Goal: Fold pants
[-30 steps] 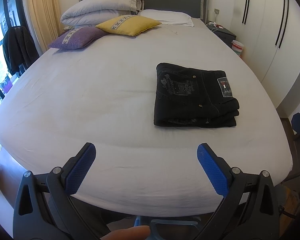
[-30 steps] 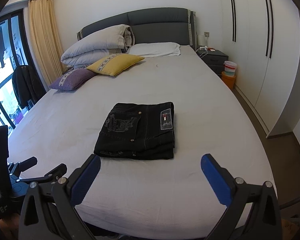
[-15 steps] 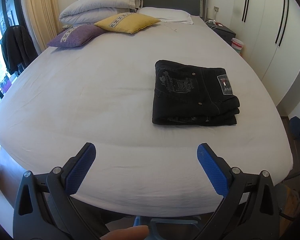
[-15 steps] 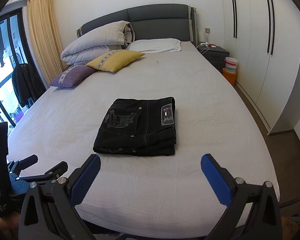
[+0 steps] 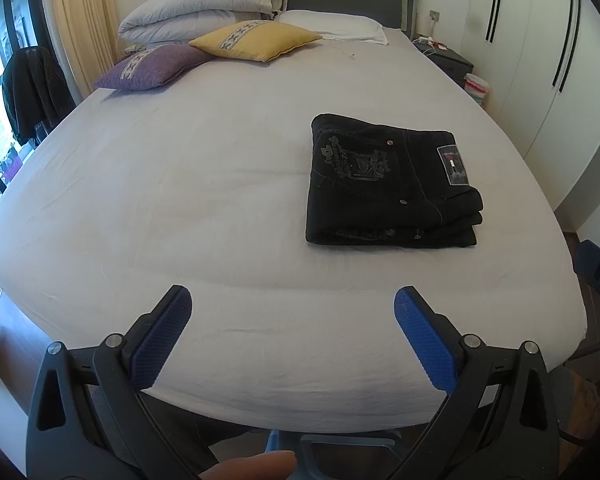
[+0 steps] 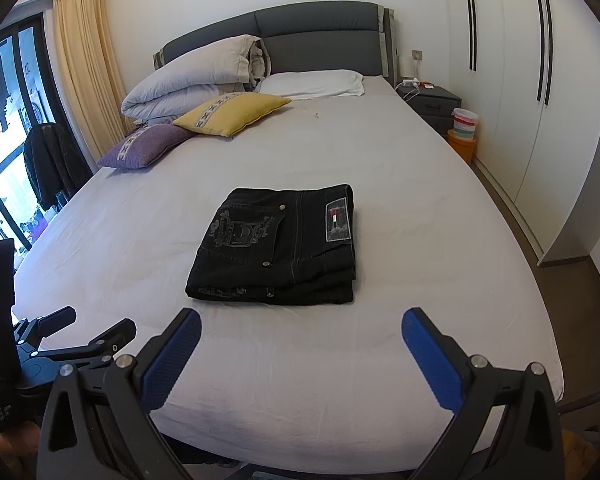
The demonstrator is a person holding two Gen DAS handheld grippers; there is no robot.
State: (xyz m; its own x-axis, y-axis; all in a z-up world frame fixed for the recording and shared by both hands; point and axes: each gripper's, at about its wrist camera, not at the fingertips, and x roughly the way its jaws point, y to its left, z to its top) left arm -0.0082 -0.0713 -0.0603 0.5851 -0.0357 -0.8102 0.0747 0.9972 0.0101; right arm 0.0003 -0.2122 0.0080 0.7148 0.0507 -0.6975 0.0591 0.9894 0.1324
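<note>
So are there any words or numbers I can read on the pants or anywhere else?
None can be read for sure.
Pants: the pocket stitching has big fancy letters, too swirly to read.
Patch: a small red, white and dark flag, no readable words.

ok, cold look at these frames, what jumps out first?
The black folded pants stand out, a neat dark stack on the pale bed sheet toward the foot of the bed. Next, the blue-padded left claw and right claw, both spread wide and empty in front of the mattress edge. Further back, a yellow cushion and a purple cushion lie near the headboard.
</note>
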